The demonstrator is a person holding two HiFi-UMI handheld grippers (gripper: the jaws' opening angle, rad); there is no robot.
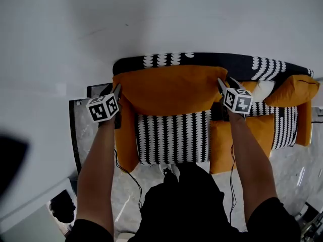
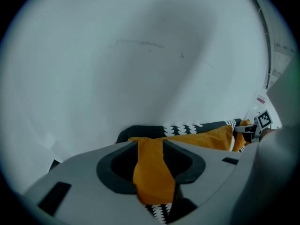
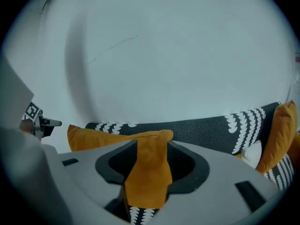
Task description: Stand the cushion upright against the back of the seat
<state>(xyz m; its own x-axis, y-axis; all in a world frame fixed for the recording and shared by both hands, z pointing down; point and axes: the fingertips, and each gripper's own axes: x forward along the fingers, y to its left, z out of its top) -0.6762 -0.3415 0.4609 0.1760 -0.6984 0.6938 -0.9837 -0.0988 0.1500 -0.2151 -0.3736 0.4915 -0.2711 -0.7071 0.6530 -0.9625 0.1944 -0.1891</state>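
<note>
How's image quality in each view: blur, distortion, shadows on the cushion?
Head view: sharp, evenly lit, edges bowed; cushion clear. Left gripper view: fisheye, black corners, foreground soft, cushion corner dim. Right gripper view: the same, soft shadow on wall.

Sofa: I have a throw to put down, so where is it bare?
Bare: the striped seat, in front of the cushion, and the orange seat beside it. Crowded: along the back, where the cushion stands with the left gripper and right gripper at its ends, and a second cushion fills the right end.
</note>
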